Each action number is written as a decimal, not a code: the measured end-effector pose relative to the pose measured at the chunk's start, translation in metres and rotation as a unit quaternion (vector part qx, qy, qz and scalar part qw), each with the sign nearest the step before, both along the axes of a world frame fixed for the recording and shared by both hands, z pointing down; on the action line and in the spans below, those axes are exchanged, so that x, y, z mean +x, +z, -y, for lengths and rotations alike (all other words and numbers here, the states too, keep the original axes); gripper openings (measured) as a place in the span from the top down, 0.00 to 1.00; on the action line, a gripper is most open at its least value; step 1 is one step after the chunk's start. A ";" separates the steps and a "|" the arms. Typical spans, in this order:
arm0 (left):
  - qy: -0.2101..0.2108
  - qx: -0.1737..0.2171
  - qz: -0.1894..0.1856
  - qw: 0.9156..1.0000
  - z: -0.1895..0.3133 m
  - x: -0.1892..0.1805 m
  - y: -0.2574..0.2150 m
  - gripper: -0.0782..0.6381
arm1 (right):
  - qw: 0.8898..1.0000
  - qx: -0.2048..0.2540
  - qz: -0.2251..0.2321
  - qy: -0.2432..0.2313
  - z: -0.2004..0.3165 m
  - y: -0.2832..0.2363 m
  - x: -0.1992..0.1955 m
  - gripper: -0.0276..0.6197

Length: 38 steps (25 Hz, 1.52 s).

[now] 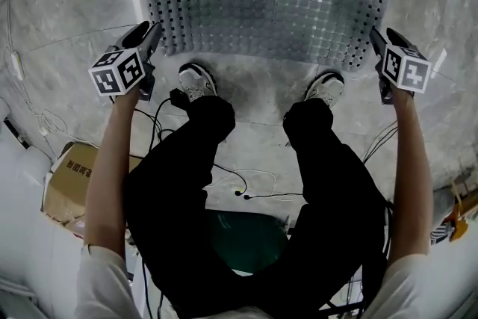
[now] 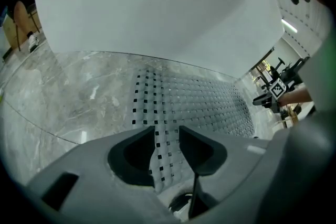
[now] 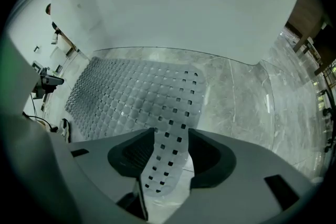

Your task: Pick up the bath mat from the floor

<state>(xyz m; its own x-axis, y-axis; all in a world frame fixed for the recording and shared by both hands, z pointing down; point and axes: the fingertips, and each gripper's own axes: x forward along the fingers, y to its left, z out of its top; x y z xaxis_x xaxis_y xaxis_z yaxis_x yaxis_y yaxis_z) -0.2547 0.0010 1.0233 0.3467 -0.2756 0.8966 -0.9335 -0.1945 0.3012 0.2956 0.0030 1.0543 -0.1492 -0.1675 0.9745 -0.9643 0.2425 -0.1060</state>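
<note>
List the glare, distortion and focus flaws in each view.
Head view: fisheye bows the marble floor; a glare spot sits on the bath mat. Left gripper view: near foreground soft, corners black. Right gripper view: dark corners, a green tinge at left.

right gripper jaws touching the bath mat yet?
Cannot tell. Right gripper view: the right gripper has its jaws apart with the bath mat corner showing in the gap, but whether either jaw meets it isn't plain.
</note>
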 end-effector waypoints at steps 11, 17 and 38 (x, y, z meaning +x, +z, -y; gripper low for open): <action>-0.019 -0.010 0.012 1.000 0.025 -0.020 0.052 0.56 | 0.998 -0.018 -0.008 0.065 0.000 0.062 0.014 0.68; -0.023 -0.010 0.044 0.999 0.038 -0.035 0.077 0.47 | 0.998 -0.015 -0.025 0.057 0.001 0.069 0.017 0.65; -0.001 -0.013 0.032 0.999 0.042 -0.018 0.066 0.73 | 0.999 -0.040 -0.010 0.013 0.002 0.047 -0.009 0.85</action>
<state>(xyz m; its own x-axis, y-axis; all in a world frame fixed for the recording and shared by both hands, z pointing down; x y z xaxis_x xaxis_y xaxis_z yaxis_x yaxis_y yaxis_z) -0.2727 -0.0409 1.0897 0.2879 -0.2533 0.9236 -0.9515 -0.1849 0.2459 0.2865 0.0011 1.1012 -0.1266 -0.0926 0.9876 -0.9721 0.2097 -0.1049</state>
